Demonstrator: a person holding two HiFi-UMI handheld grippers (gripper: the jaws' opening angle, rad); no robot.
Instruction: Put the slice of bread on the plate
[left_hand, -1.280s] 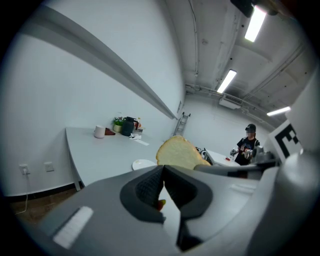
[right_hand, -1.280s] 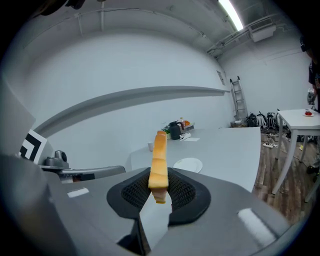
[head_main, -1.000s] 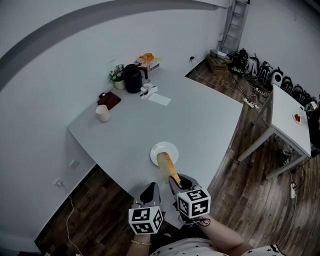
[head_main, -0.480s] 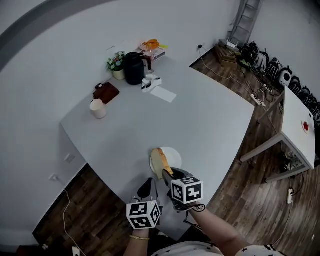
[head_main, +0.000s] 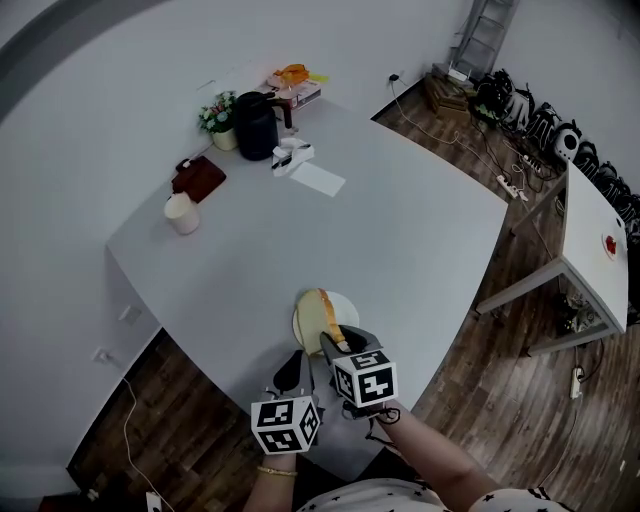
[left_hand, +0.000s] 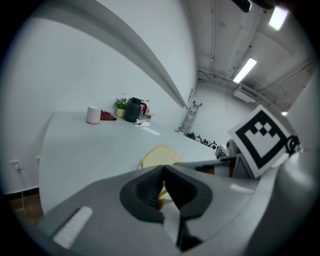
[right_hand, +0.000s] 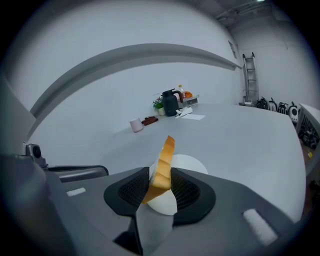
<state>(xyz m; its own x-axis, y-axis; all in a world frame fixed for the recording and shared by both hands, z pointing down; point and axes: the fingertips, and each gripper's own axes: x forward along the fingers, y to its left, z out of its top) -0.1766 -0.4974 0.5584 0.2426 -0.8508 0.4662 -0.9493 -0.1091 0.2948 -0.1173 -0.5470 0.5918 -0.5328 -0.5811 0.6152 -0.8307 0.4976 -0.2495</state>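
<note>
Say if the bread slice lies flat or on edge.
On edge: the bread slice leans between the right gripper's jaws, which have just been opening, over the plate.

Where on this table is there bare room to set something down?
Bare: the wide middle of the table between the plate and the paper, and all the right side to its edge. Crowded: the far left corner round the kettle, cup and flowers.
</note>
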